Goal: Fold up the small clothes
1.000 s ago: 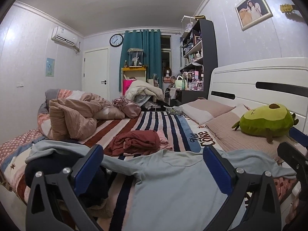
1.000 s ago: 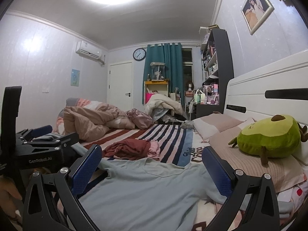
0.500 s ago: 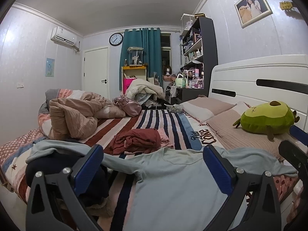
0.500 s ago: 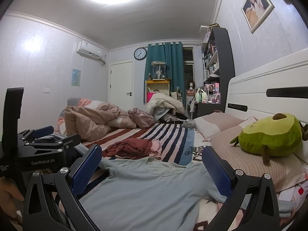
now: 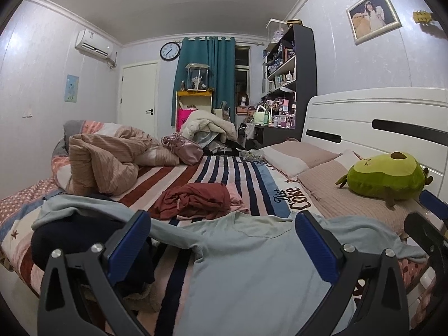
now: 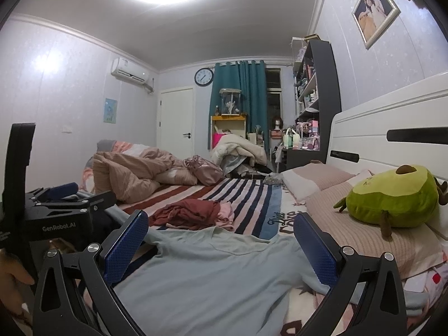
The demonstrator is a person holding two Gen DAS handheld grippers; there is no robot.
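A light blue long-sleeved shirt lies spread flat on the striped bed, collar away from me; it also shows in the right wrist view. My left gripper is open and empty, held just above the shirt's lower part. My right gripper is open and empty over the same shirt. The left gripper's body shows at the left of the right wrist view. A crumpled dark red garment lies beyond the collar. A dark navy garment lies under the shirt's left sleeve.
A green avocado plush sits on pink pillows by the white headboard. A bunched pink-beige duvet and a pink bag lie at the far left. The bed edge runs along the left.
Both grippers have shifted only slightly; the view has tilted a little. The shirt and other clothes lie as before.
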